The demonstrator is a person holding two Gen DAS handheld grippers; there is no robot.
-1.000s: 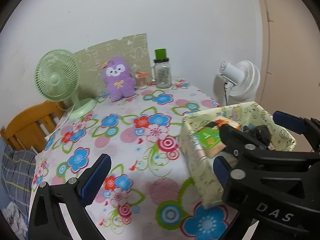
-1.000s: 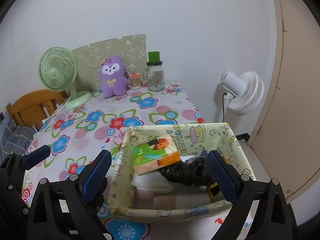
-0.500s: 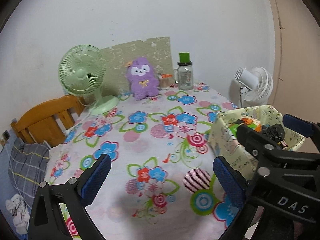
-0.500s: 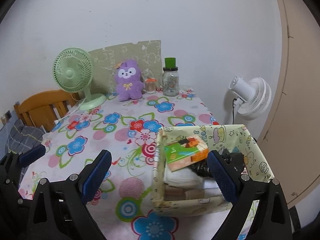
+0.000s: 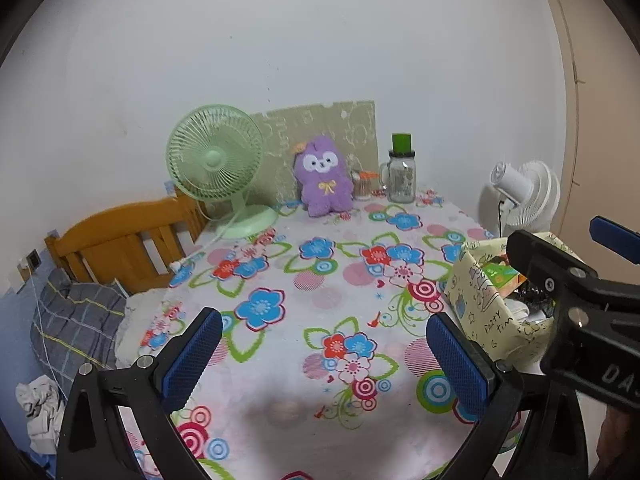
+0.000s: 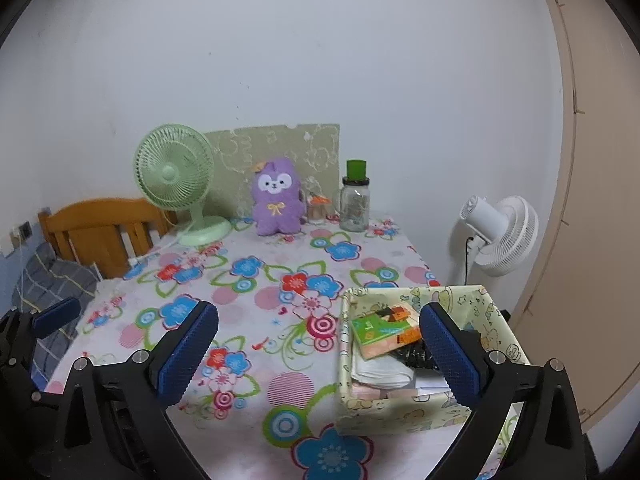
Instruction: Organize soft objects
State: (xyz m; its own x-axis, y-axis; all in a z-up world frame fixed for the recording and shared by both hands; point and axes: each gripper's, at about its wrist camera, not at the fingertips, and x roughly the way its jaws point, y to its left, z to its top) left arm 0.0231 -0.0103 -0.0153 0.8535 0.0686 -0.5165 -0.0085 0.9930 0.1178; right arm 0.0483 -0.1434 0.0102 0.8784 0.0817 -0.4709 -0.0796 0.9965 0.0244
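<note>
Floral tablecloth fills the scene under a pale wall. Purple plush sits upright at the far edge, between the green fan and the glass jar. Left gripper and right gripper hover, jaws wide apart, holding nothing; fabric bin stands near right, well apart from the plush

A purple plush with a white face and yellow bow sits upright at the far edge of the surface, against a green board. A pale yellow fabric box stands at the near right, open-topped, holding a green-orange packet, white folded cloth and something black.
</note>
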